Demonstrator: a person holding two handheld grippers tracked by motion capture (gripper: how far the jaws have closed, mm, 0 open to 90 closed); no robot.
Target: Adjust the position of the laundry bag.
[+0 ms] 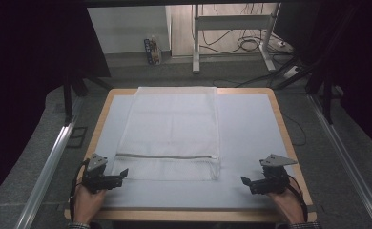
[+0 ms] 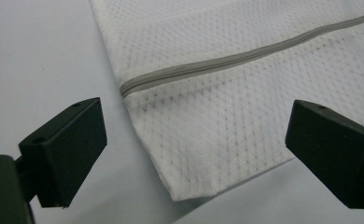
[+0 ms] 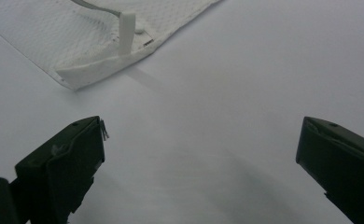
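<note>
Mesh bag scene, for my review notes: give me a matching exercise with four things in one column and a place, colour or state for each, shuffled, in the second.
1. mesh bag
2. zipper
3. left gripper
4. right gripper

a. grey, runs across the bag near its near end
b. open, over bare mat, apart from the bag
c. white, lies flat on the mat
d. open, at the bag's near corner

Pairs: 1-c, 2-a, 3-d, 4-b

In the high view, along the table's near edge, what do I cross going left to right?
Left black two-jaw gripper → near end of the white mesh laundry bag with a grey zip → bare pale grey table mat → right black two-jaw gripper.
</note>
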